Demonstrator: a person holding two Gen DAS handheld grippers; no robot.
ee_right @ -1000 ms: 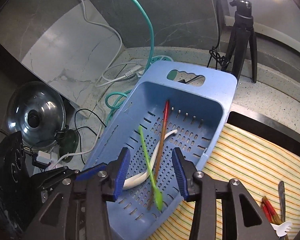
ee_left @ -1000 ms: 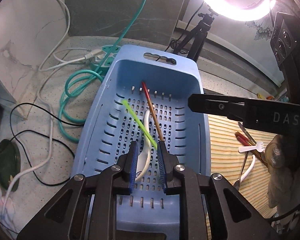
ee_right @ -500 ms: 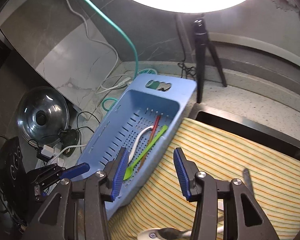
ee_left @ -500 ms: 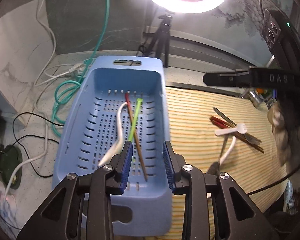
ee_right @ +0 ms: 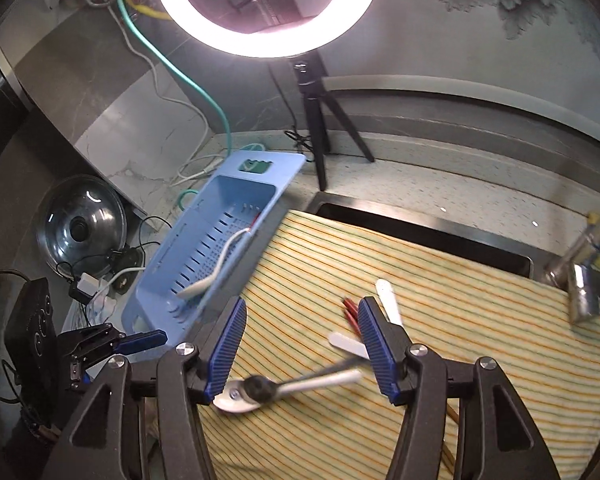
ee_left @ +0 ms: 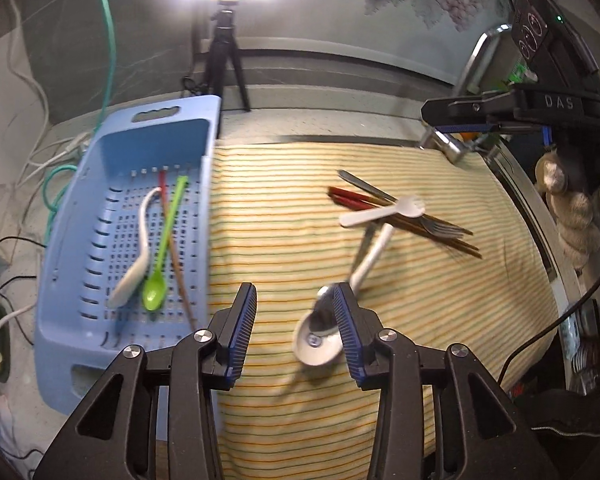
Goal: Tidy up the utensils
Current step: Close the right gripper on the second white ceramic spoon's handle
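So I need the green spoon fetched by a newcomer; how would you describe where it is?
Look in the blue perforated basket left of the striped cloth. Three utensils lie inside; the green spoon is the middle one, bright translucent green between a white spoon and a red-brown chopstick.

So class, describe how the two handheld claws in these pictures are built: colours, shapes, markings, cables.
Each claw, left and right, has angular matte-black plastic arms joined by silver screws, ending in two fingers faced with ribbed blue pads. Seen from the left wrist, the right claw's body bears pale "DAS" lettering, and a black cable trails below it.

blurred: metal spoon (ee_left: pixel 325 308) | hidden: fork (ee_left: pixel 440 229) handle under spork (ee_left: pixel 380 212)
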